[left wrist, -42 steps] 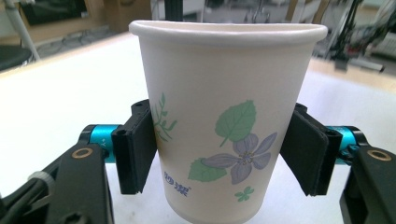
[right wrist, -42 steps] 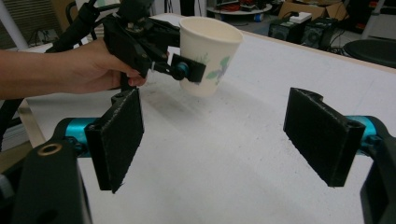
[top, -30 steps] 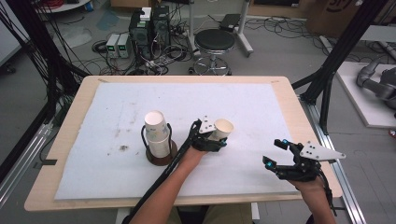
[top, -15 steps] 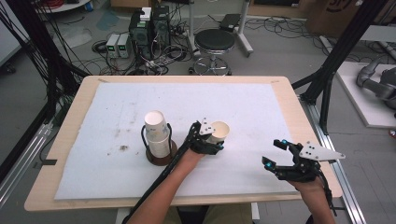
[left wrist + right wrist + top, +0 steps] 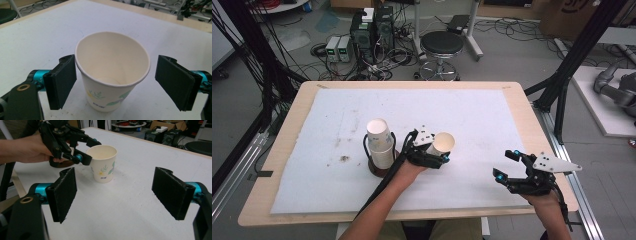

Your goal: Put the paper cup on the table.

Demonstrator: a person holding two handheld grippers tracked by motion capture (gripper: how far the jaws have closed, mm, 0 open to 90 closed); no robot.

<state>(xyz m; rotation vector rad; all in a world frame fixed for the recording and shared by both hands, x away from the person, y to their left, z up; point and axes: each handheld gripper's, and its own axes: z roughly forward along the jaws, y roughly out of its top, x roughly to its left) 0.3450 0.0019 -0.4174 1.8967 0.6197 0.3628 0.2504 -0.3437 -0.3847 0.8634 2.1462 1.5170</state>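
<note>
we have the white paper cup with a leaf print (image 5: 112,75) upright on the white table cover (image 5: 487,120), right of the inverted cup stack (image 5: 379,142). our left gripper (image 5: 439,157) has just been opening, its pads off the cup between them; placement looks done, withdrawal remains. our right gripper (image 5: 507,167) waits, jaws apart and empty.

Even, bright indoor light; soft shadows; high view slightly soft, perhaps low resolution.

In the high view, the left hand-held gripper (image 5: 434,150) hides the paper cup's (image 5: 443,143) lower wall and foot.
</note>
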